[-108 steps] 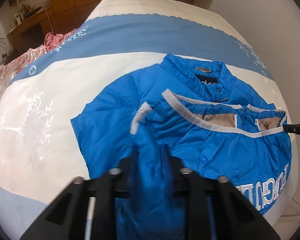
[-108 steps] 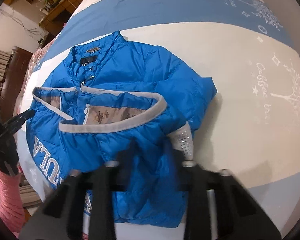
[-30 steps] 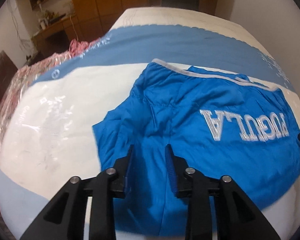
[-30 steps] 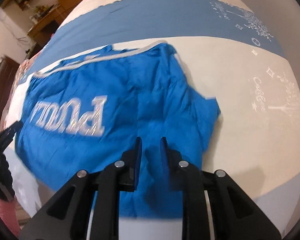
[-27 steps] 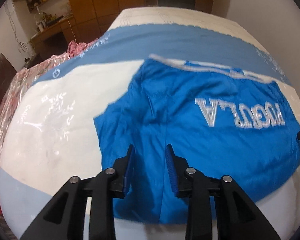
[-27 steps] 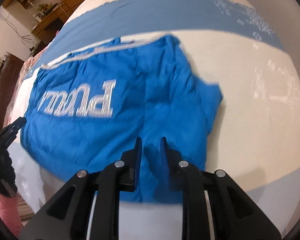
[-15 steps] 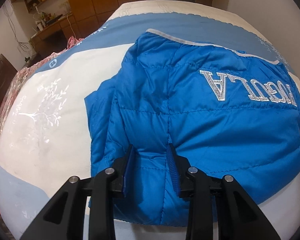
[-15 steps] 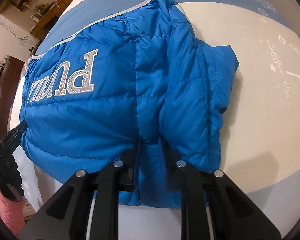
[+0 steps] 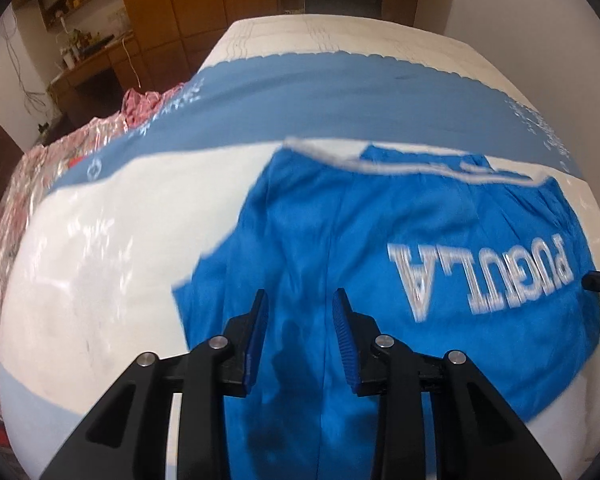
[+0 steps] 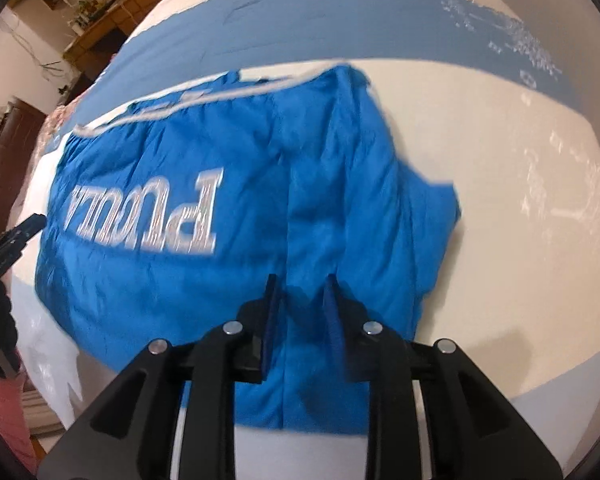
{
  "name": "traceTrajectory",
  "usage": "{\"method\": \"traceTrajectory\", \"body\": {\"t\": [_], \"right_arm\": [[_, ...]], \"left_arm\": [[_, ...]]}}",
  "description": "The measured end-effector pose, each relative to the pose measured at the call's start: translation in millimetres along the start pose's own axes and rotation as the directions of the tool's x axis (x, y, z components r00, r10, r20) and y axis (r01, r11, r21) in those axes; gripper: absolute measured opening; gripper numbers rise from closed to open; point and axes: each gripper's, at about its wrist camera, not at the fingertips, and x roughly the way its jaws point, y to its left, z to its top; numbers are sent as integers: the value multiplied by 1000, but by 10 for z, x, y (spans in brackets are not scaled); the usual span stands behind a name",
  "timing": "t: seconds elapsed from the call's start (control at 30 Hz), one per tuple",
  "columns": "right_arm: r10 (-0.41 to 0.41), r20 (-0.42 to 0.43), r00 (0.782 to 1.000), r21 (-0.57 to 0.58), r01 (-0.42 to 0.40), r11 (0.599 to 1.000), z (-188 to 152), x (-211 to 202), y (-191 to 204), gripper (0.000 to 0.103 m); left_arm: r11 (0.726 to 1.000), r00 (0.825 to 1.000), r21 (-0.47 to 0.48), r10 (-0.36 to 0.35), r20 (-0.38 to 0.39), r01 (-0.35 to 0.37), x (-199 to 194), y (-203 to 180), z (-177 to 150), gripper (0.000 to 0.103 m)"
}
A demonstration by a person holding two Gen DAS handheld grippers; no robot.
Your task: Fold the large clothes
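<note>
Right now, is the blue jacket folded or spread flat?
Folded: the blue jacket lies doubled on the bed, lettered back up, grey hem at the far edge.

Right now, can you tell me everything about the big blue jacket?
The blue jacket is puffy and shiny, like a quilted down coat. It lies folded on the bedspread, back side up, with big silver letters that look upside down from here. A grey-white trim runs along its far edge. One corner pokes out at each side. The left gripper and right gripper hang over its near edge, jaws apart with blue fabric showing between them.
</note>
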Motion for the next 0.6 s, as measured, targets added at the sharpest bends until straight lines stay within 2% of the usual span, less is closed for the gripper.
{"method": "traceTrajectory", "body": {"t": [0.1,0.2,0.4,0.43,0.47,0.5,0.57,0.6], "right_arm": [[-29,-31,999,4,29,1000,92,187,22,22],[-13,-39,999,15,14,1000,156,337,-13,22],[35,-29,999,45,-34,998,210,263,-121,22],[44,-17,999,47,-43,998,219,191,-207,27],[51,-2,999,48,-51,998,148,85,-300,35],[58,14,998,49,-58,997,117,1,-355,41],[61,46,997,58,-64,996,26,-179,-499,53],[47,53,997,64,-51,997,-8,-243,-565,57]], "left_arm": [[1000,999,-23,7,-36,-8,242,10,135,34],[999,996,-44,-8,-94,4,531,55,117,35],[998,995,-62,-18,-96,12,500,88,82,35],[997,995,-75,-35,-96,27,429,126,76,35],[996,995,-84,-48,-92,40,369,162,73,37],[994,995,-94,-64,-80,56,267,235,51,40],[994,998,-100,-38,-55,32,105,390,-9,66],[995,999,-99,-4,-41,0,6,505,-63,69]]}}
